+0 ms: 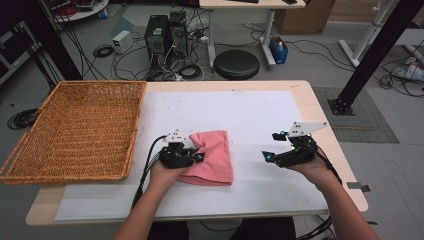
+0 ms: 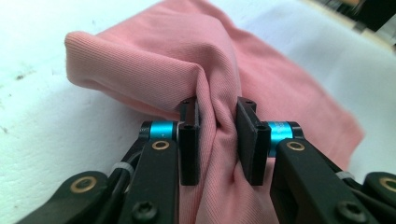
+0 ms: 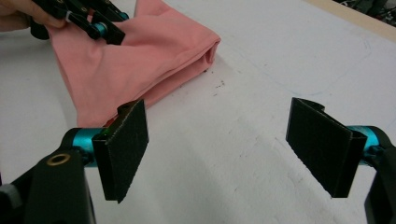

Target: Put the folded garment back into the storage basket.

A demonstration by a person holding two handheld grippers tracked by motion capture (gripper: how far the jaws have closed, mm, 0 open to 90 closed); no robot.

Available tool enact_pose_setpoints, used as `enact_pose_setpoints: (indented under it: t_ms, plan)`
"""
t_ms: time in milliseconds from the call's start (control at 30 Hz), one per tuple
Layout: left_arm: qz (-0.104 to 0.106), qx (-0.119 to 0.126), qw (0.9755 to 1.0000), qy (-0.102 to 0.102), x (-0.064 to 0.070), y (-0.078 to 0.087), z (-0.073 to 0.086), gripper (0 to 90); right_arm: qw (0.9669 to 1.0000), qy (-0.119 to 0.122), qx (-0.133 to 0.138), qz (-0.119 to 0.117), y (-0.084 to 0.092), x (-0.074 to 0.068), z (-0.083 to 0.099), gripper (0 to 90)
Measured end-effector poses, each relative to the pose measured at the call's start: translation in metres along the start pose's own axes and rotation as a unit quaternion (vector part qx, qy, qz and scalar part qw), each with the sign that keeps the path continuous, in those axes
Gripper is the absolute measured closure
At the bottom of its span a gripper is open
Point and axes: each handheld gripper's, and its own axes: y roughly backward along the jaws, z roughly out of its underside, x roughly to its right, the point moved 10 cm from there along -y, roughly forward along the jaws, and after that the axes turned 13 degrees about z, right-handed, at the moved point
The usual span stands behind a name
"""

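On the white table sheet [image 1: 260, 115], left tongs [image 2: 217, 135] pinch the pink cloth [image 2: 280, 93]; right tongs [image 3: 219, 154] spread wide.

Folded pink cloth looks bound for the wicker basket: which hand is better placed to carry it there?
Left, probably. The left gripper is pinched on a bunched fold of the pink cloth, beside the wicker basket. The right gripper stands open above bare table, apart from the cloth.

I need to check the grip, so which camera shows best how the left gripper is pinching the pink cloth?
The left gripper view: the left gripper has a bunched fold of the pink cloth squeezed between its pads, close up. The high view shows cloth and gripper small from above; the right gripper view shows them far off.
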Motion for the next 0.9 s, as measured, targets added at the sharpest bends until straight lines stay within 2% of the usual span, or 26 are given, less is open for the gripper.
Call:
enact_pose_setpoints:
  t_ms: [133,433,733,900]
  plan:
    - [0.007,0.017,0.9998,0.001,0.006,0.013,-0.008,72.8,1.0,0.001,0.003,-0.001,-0.001,-0.002,-0.003,20.6]
    - [0.008,0.042,0.9987,-0.028,0.019,0.053,-0.037,72.9,0.9999,0.006,0.008,-0.005,-0.001,-0.003,-0.009,20.6]
    - [0.01,0.074,0.9965,-0.037,0.026,0.096,-0.062,73.1,0.9999,0.007,0.006,-0.006,-0.003,-0.004,-0.01,20.6]
    - [0.012,0.095,0.9945,-0.043,0.03,0.119,-0.075,73.3,0.9999,0.008,0.005,-0.006,-0.005,-0.005,-0.01,20.6]
